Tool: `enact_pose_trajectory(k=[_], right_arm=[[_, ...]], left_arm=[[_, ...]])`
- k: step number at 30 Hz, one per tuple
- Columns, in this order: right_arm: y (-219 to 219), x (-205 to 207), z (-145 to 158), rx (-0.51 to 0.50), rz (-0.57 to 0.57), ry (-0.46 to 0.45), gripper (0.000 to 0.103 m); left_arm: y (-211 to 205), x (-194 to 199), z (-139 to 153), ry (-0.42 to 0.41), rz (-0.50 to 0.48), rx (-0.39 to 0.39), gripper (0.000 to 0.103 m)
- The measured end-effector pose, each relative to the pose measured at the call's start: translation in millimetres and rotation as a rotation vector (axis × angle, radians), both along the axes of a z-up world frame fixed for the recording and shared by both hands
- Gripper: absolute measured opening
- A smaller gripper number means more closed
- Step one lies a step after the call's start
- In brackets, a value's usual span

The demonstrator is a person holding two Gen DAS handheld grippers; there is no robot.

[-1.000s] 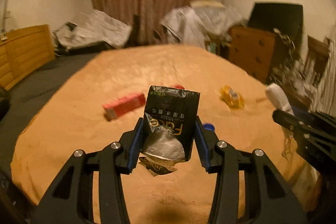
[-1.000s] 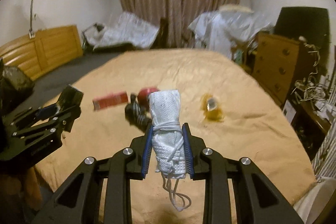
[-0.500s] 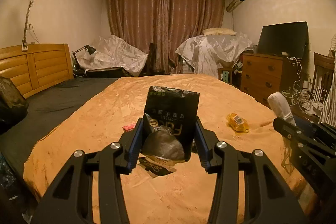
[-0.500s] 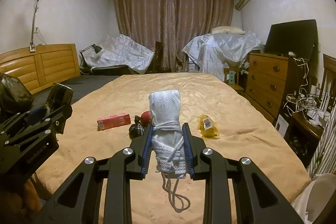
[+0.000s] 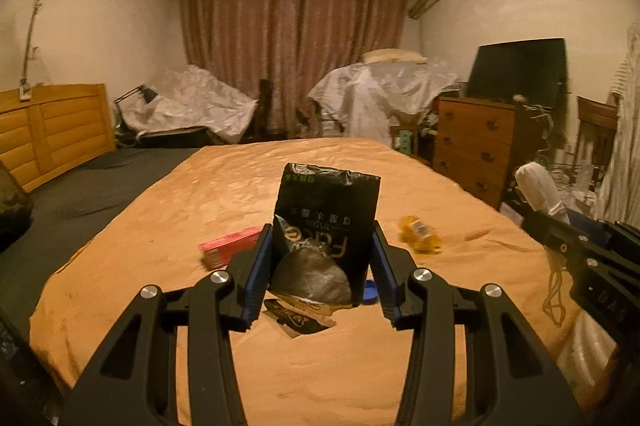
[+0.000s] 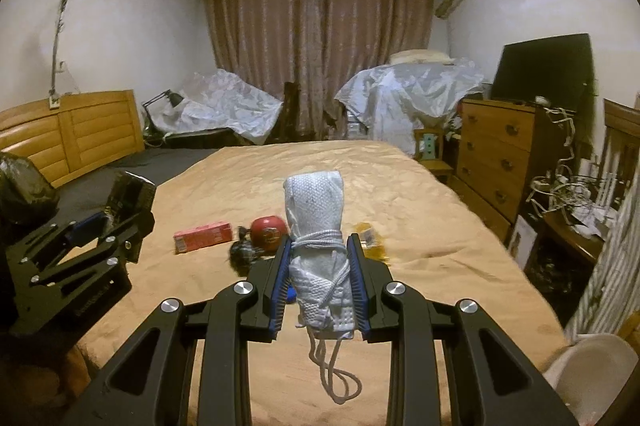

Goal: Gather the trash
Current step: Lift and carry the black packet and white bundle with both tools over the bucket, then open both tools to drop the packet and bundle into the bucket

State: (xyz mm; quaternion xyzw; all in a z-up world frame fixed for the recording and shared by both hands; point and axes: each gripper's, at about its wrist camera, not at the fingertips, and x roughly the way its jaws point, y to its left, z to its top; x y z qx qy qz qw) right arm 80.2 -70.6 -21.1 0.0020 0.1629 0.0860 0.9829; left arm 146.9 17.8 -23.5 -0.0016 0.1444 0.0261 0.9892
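Carrying step: left gripper [image 5: 322, 266] clamped on black tissue packet [image 5: 326, 222], right gripper [image 6: 320, 280] clamped on white cloth roll [image 6: 318, 246]; next, likely a bin; none in view.

"tissue", upside down, on black packet [image 5: 326, 214]

The black tissue pack [image 5: 326, 222] hides part of the red box [image 5: 230, 249].

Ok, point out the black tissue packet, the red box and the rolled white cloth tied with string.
black tissue packet [image 5: 332, 214], left wrist view, on its printed front face.
red box [image 6: 203, 235], right wrist view, middle of its long side.
rolled white cloth [image 6: 314, 202], right wrist view, upper part above the string.
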Motion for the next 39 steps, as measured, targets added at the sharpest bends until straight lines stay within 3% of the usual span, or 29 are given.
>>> enact_pose_trajectory(k=[10,17,23,31,39], right_arm=[[-103.8,-48.9,28.9,-0.019,-0.169,0.032,0.029],[-209.6,-84.9,27.7,-0.029,-0.333,0.115,0.029],[-302.2,-117.4,11.1,-0.003,-0.446,0.223,0.029],[-400.2,-124.8,-27.4,0.105,-0.487,0.406,0.029],[-416.1,-98.5,-70.9,0.213,-0.459,0.543,0.029]], left_arm=[[-87.1,6.3,11.3,0.032,-0.237,-0.012,0.044],[-159.4,10.3,3.5,0.107,-0.420,-0.014,0.044],[-228.5,11.0,-12.8,0.195,-0.579,0.002,0.044],[-304.5,8.7,-45.6,0.348,-0.759,0.046,0.045],[-343.1,14.2,-76.1,0.451,-0.817,0.111,0.045]])
